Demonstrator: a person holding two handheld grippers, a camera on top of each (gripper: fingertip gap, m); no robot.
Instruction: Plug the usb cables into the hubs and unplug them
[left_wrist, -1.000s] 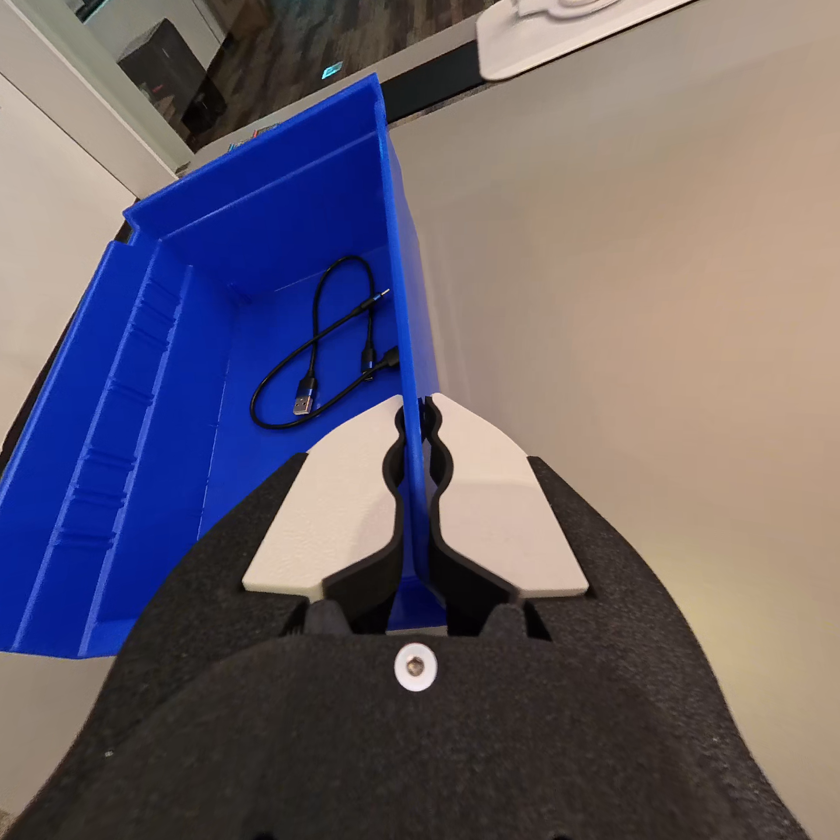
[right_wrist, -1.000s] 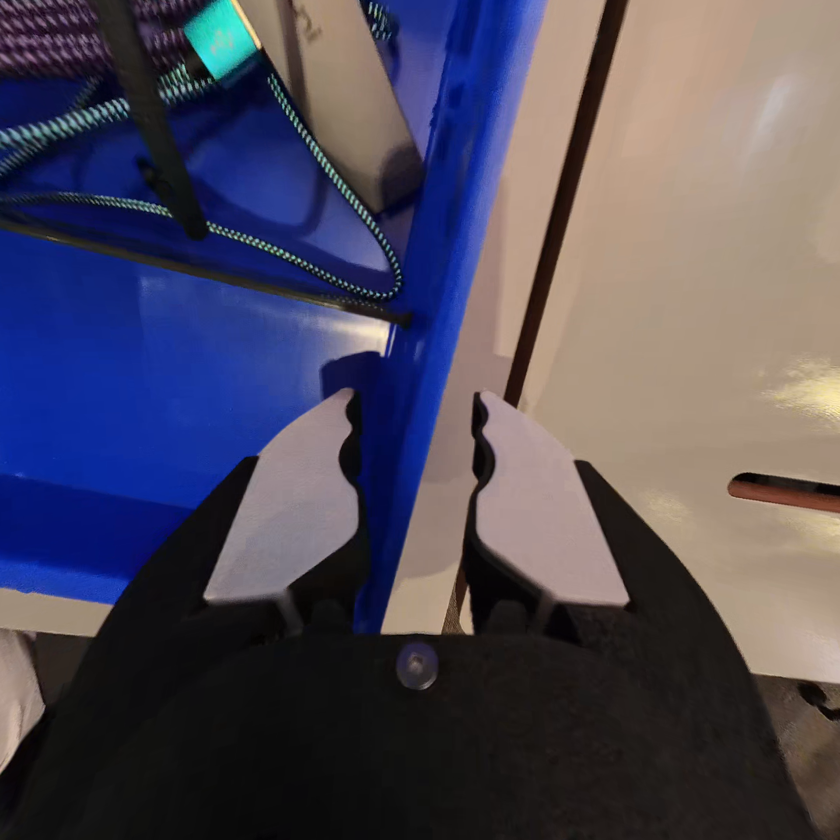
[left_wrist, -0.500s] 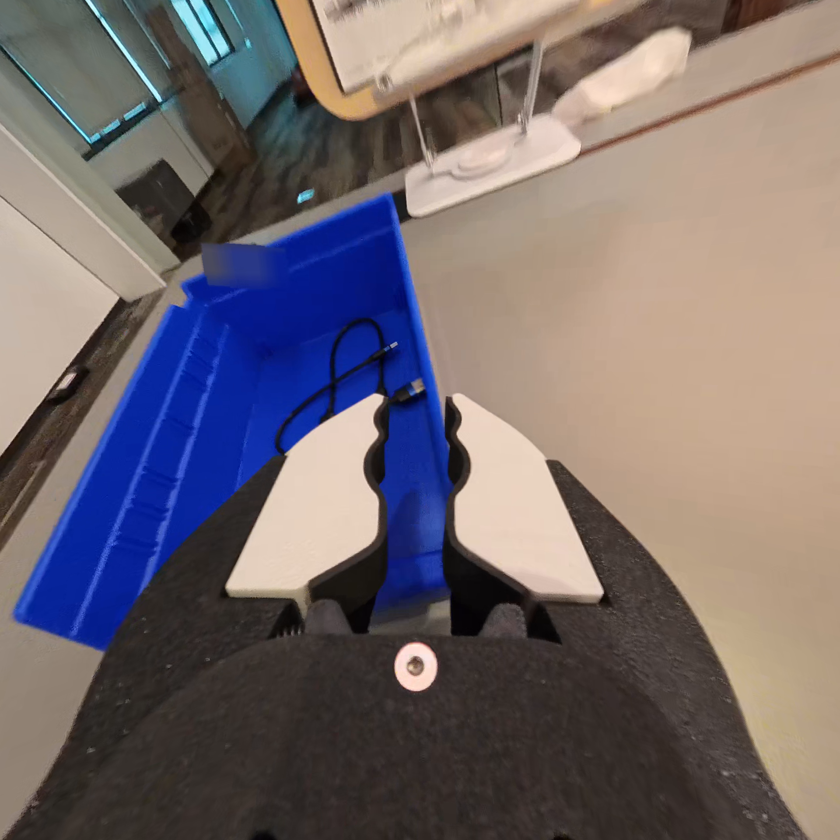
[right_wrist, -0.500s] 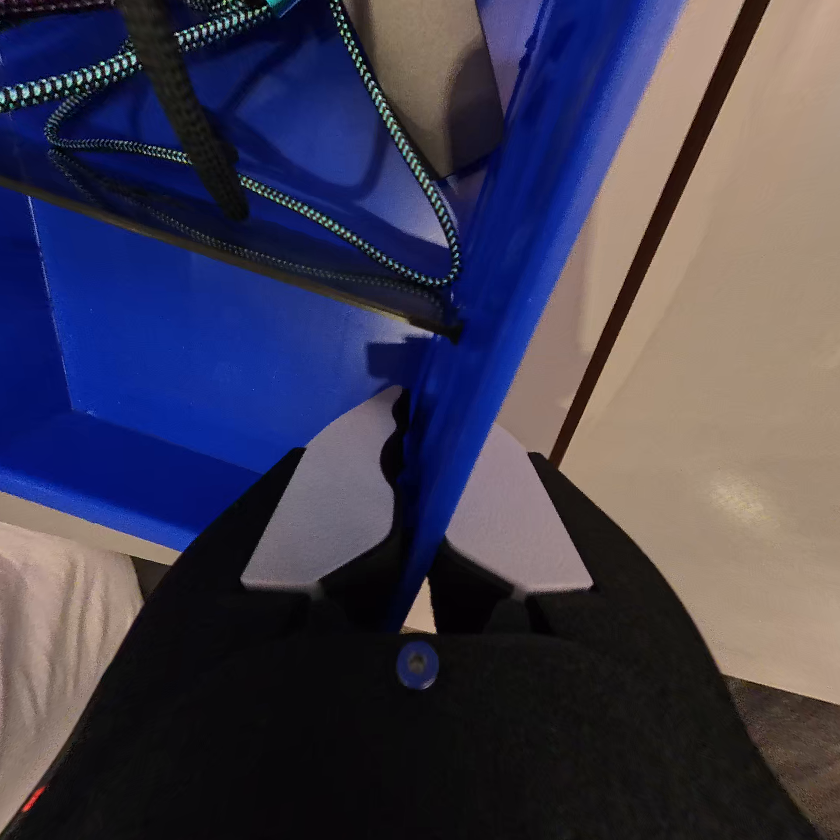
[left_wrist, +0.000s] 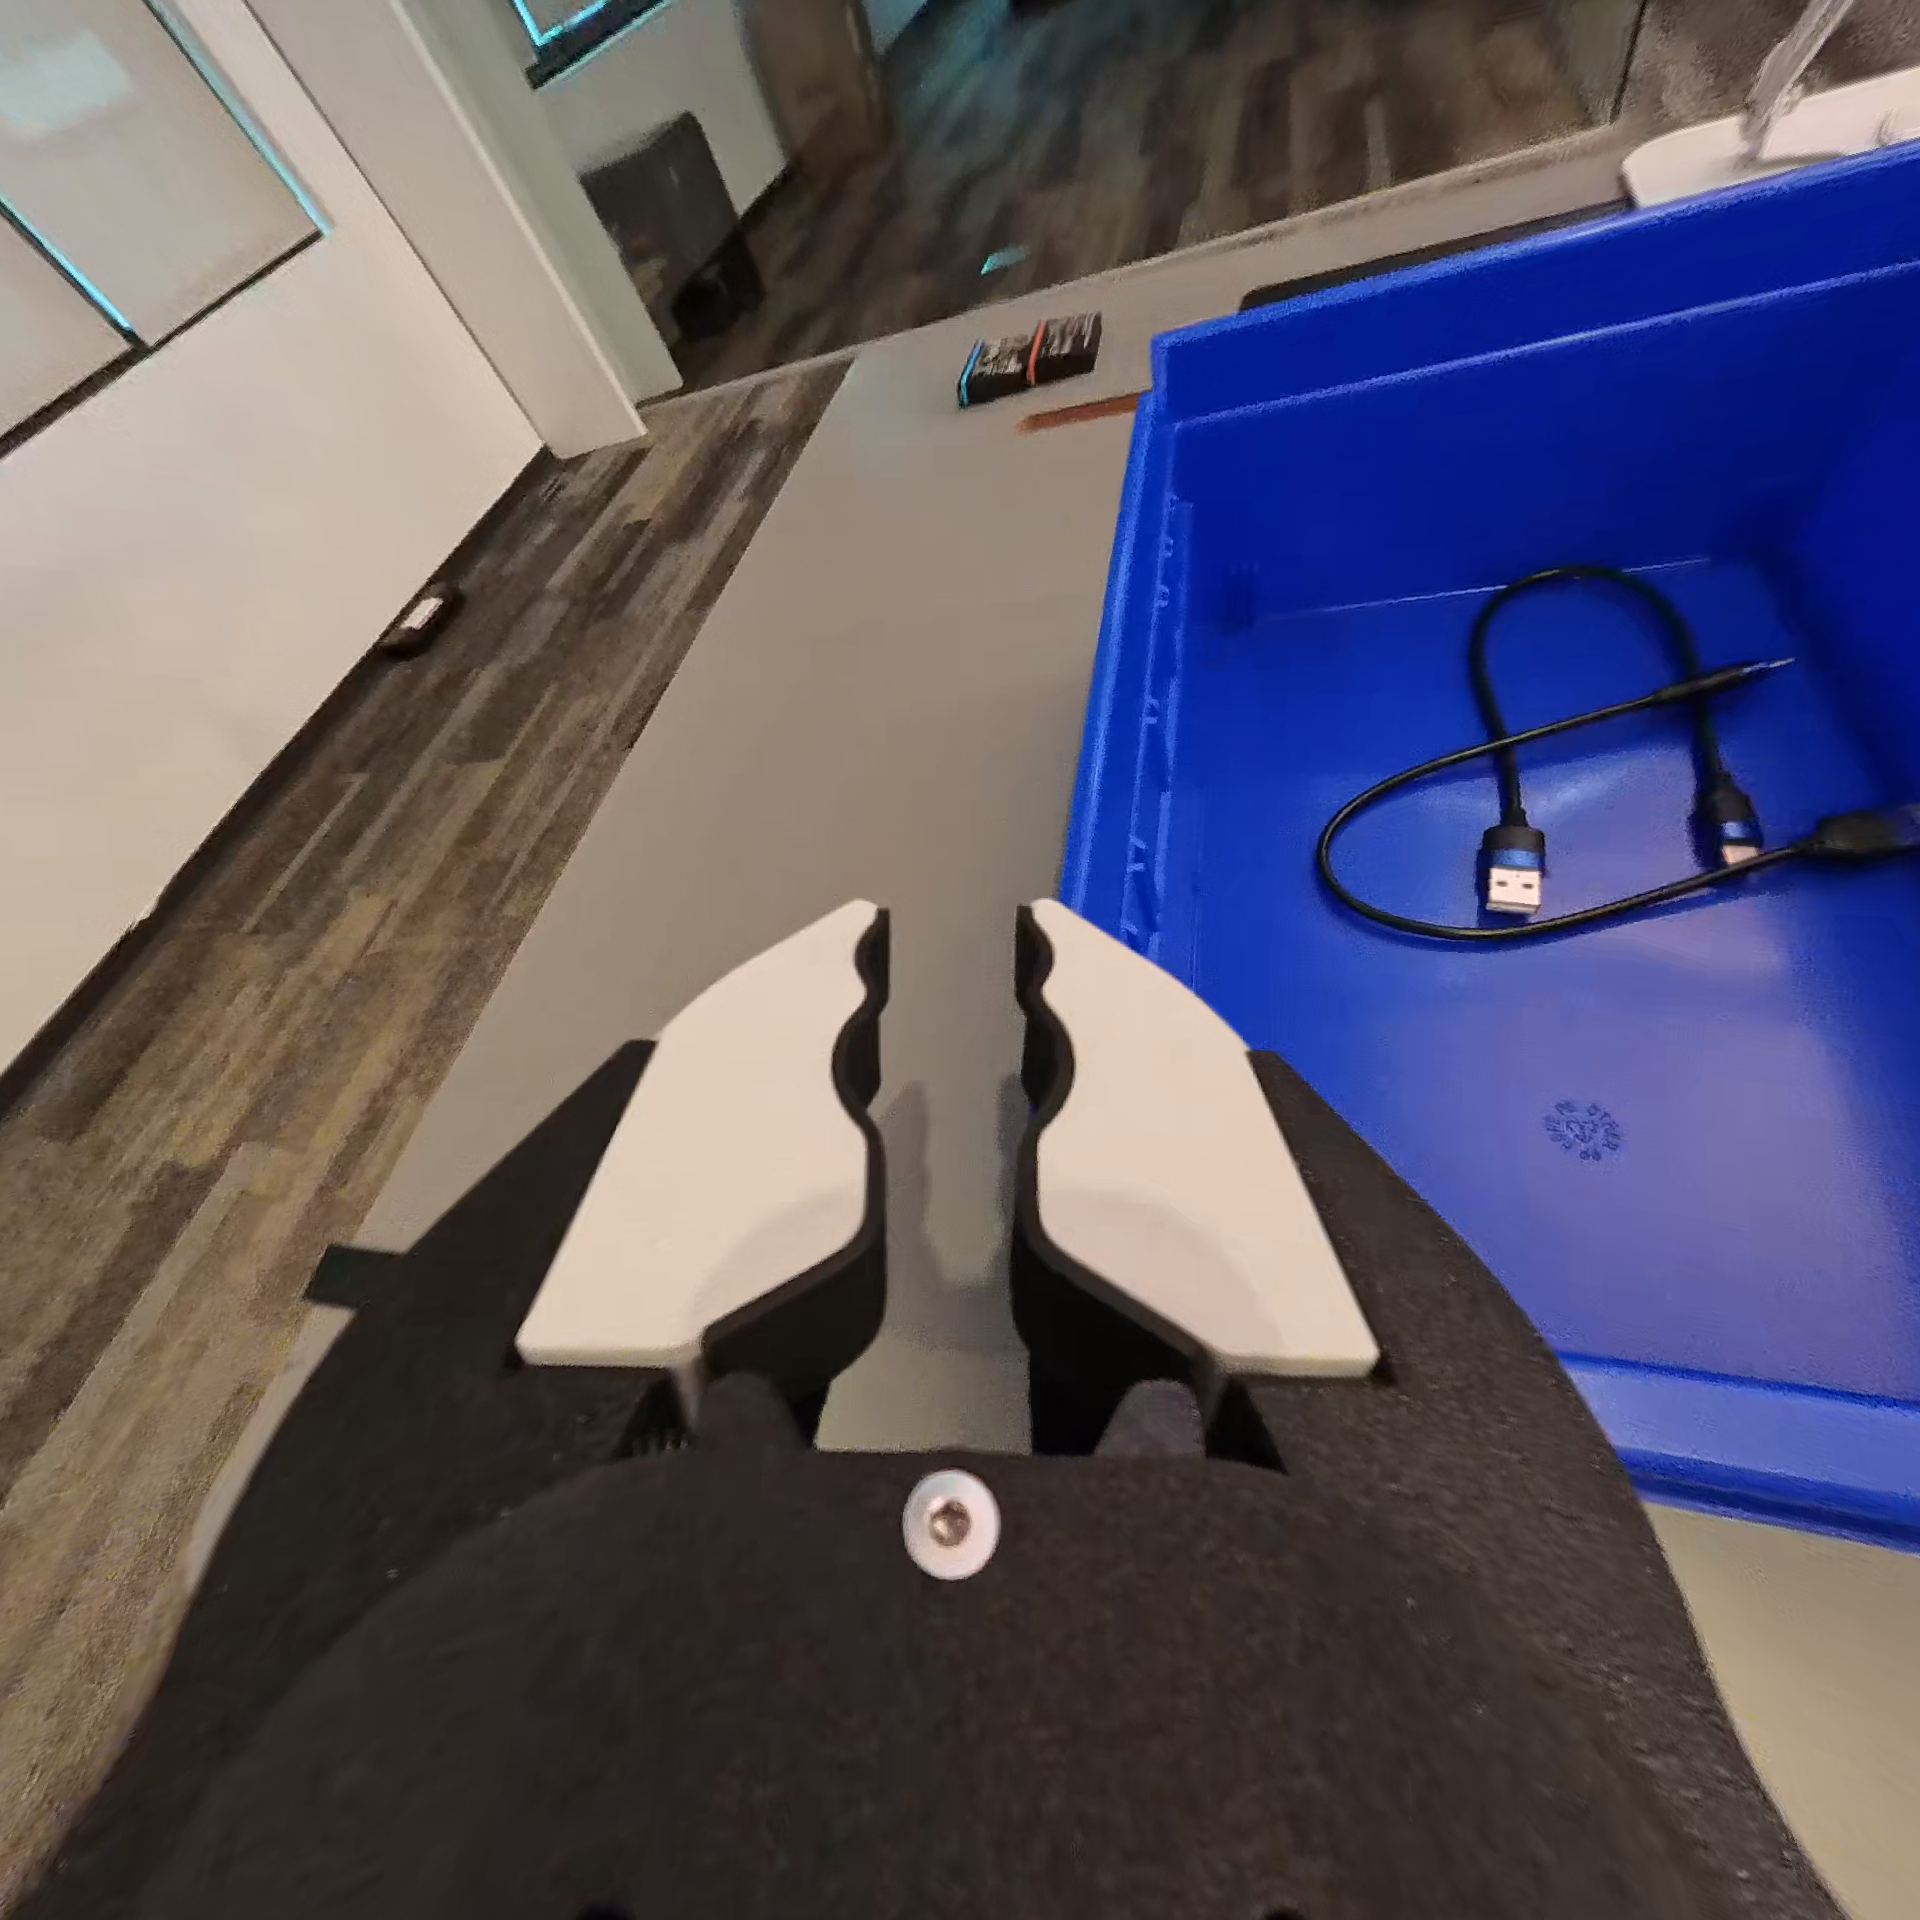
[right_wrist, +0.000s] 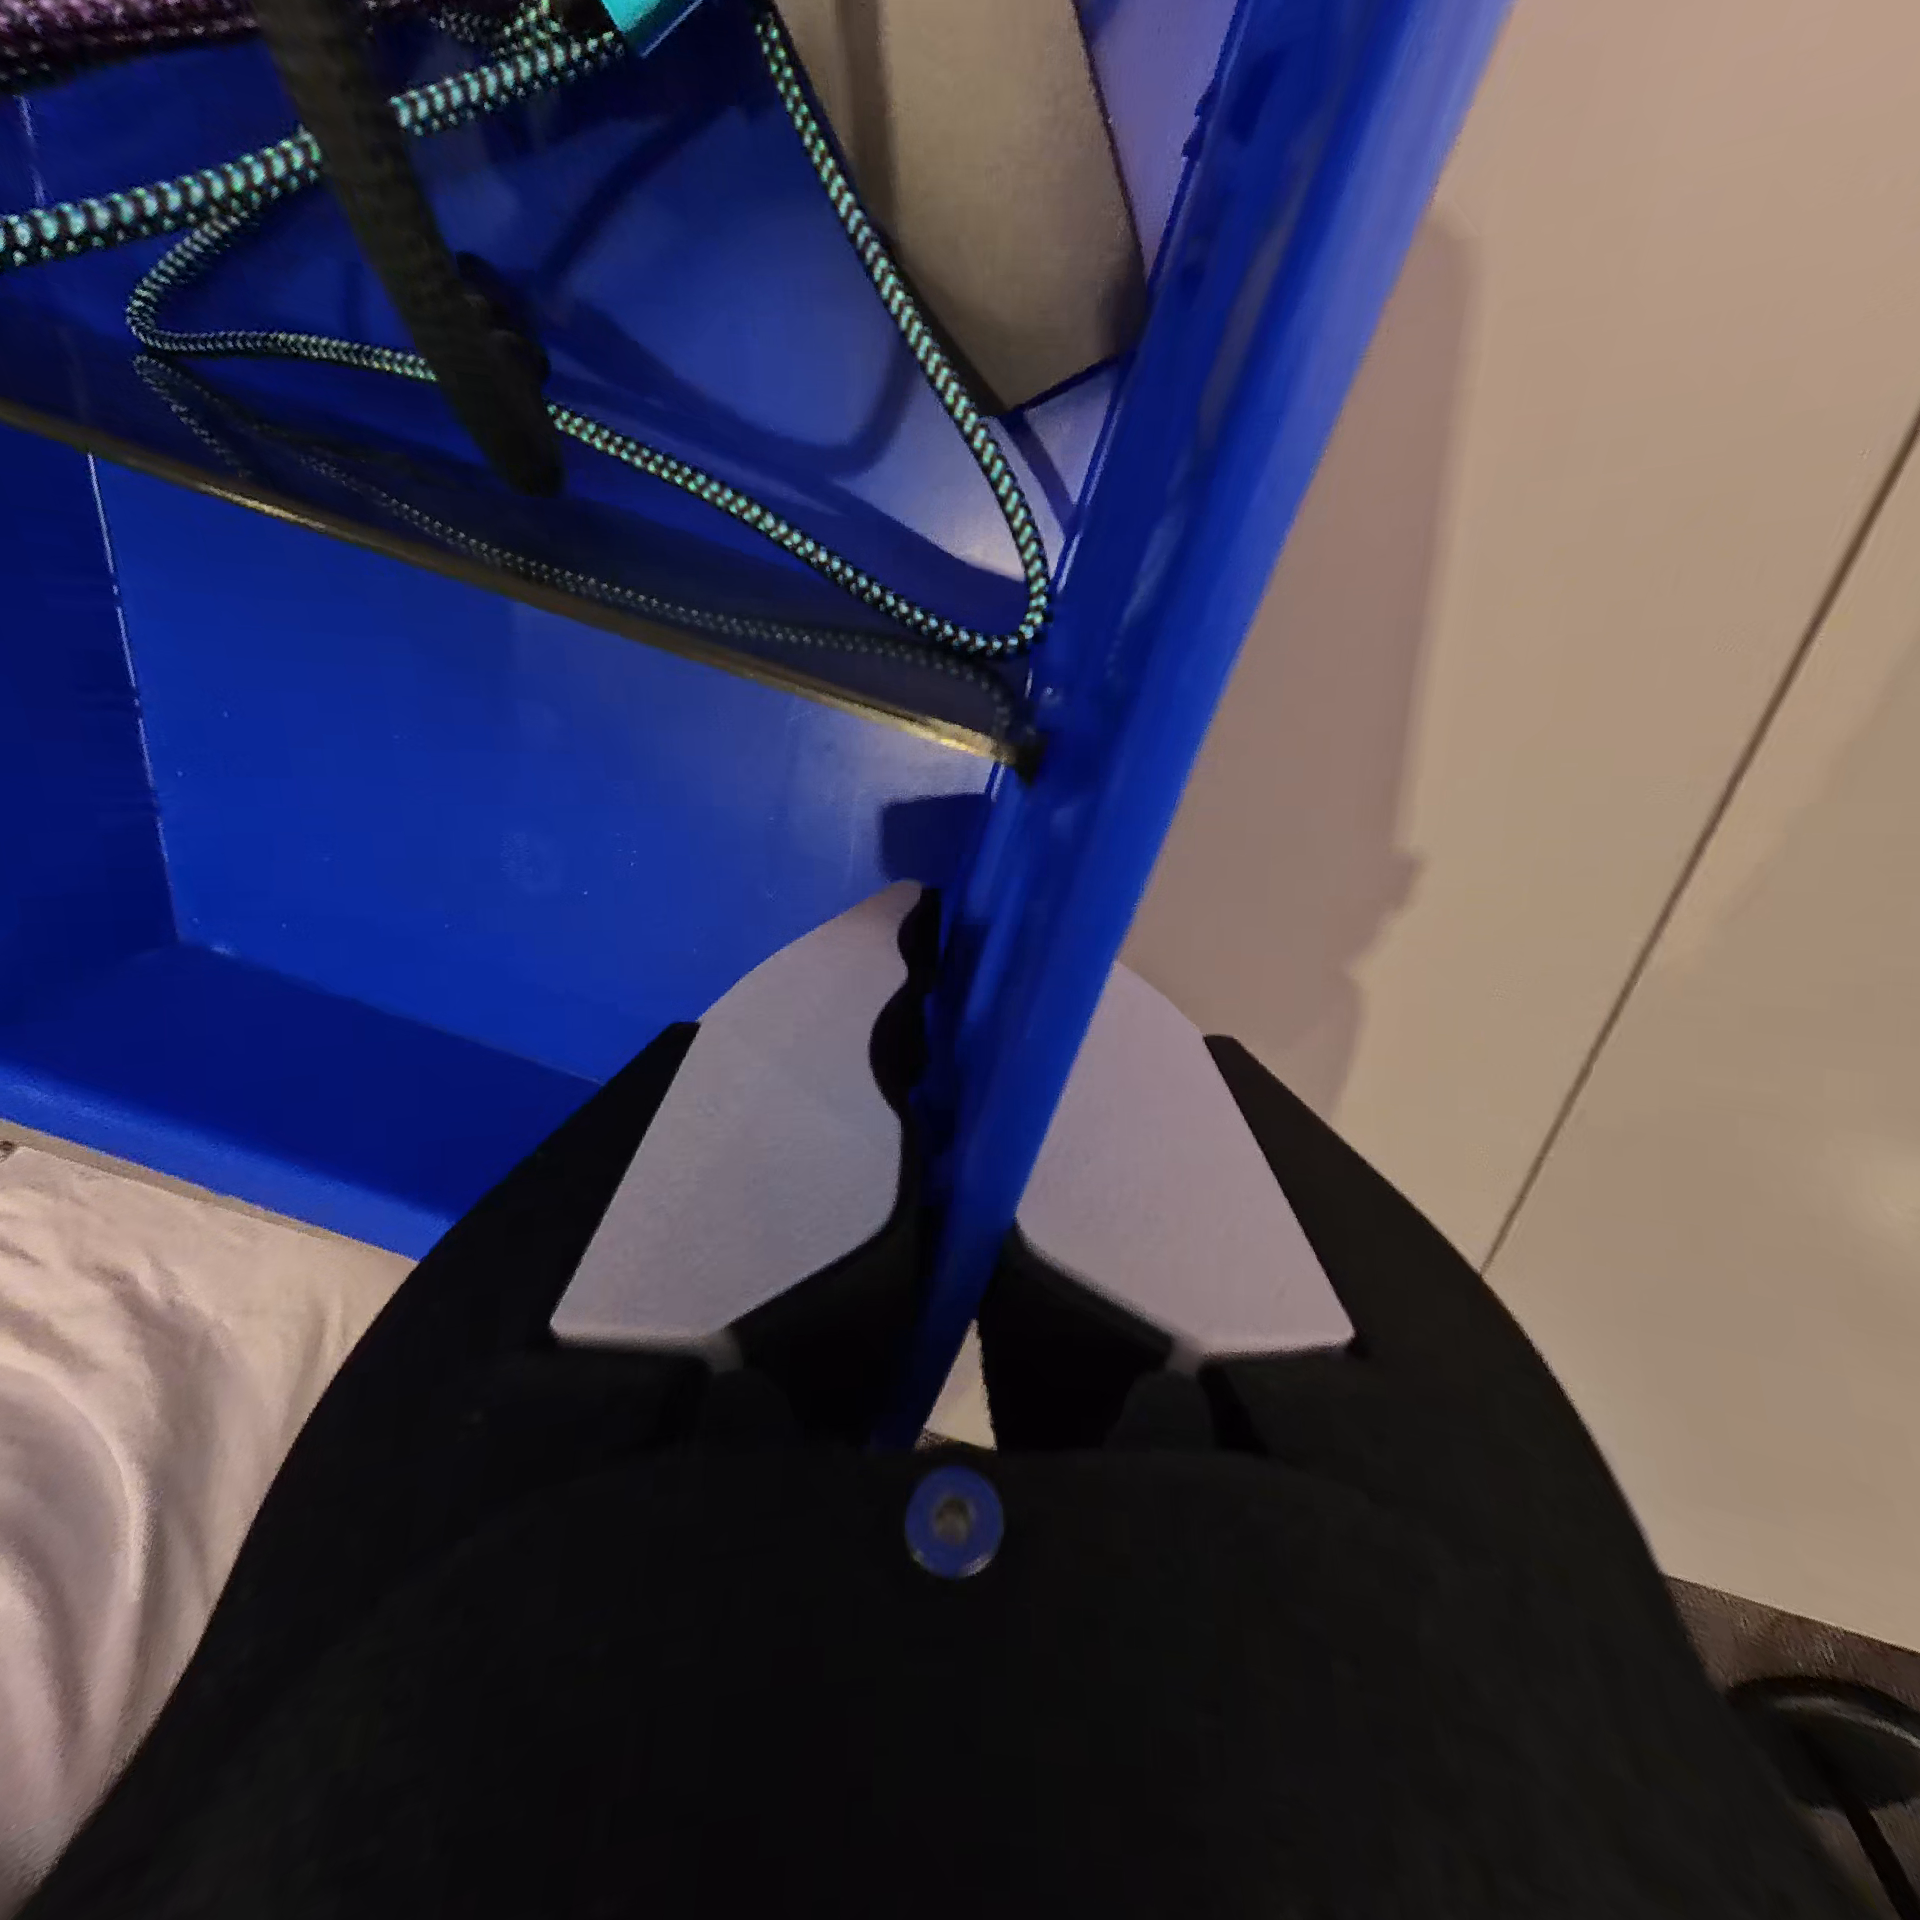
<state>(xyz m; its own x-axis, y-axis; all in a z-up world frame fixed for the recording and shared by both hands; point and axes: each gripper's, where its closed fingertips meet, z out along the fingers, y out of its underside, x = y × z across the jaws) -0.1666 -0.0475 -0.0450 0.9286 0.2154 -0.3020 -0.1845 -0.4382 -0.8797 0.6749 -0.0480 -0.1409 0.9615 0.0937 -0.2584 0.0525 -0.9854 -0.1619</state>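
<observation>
1. Beside the blue bin (left_wrist: 1455, 1195), over bare bench (left_wrist: 914, 644), the left hand-held gripper (left_wrist: 951, 920) is spread and empty; a black usb cable (left_wrist: 1507, 831) lies inside.
2. Right hand-held gripper (right_wrist: 951, 935) pinches another bin's wall (right_wrist: 1101, 831); braided cables (right_wrist: 831, 540) sit behind its divider.
3. Risk: lifting by one wall could tip it, spilling cables.
4. Hubs are hard to identify; the cables' ends are cut off.

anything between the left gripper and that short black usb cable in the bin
Yes: the blue bin's side wall stands between the open left gripper, which is outside over the table, and the black USB cable on the bin floor.
</observation>
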